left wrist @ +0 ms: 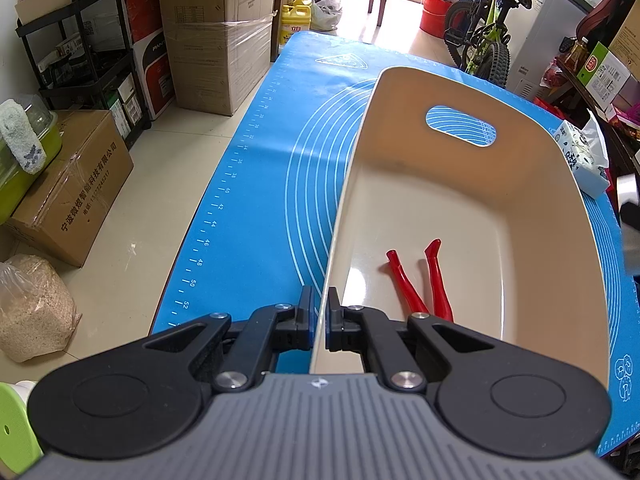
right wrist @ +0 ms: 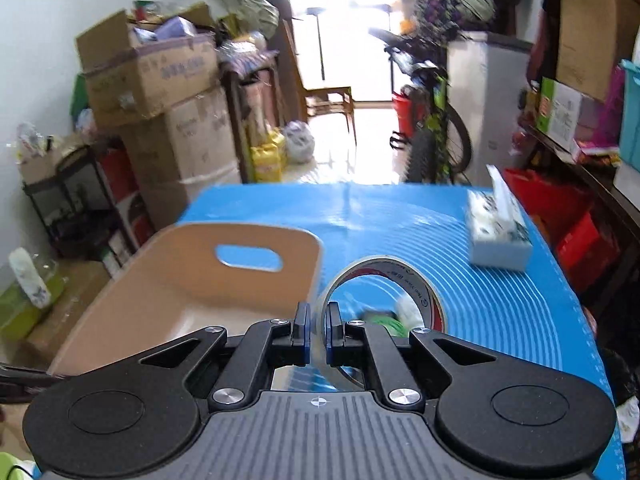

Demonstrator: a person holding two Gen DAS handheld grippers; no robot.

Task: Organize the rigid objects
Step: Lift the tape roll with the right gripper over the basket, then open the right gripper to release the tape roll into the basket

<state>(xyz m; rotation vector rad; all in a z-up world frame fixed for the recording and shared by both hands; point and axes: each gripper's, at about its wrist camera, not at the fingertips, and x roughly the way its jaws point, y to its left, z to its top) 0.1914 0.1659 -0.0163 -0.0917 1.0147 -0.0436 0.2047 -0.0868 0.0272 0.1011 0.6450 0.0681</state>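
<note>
- Now my right gripper (right wrist: 317,334) pinches the band of the tape roll (right wrist: 384,304), jaws nearly shut on it, just right of the beige bin (right wrist: 160,304) and above the blue mat (right wrist: 500,320).
- My left gripper (left wrist: 320,320) clamps the bin's left wall (left wrist: 340,208), jaws almost closed.
- Inside the bin lie red-handled pliers (left wrist: 420,284).
- Beyond the bin's right side stands a tissue box (right wrist: 500,236).
</note>
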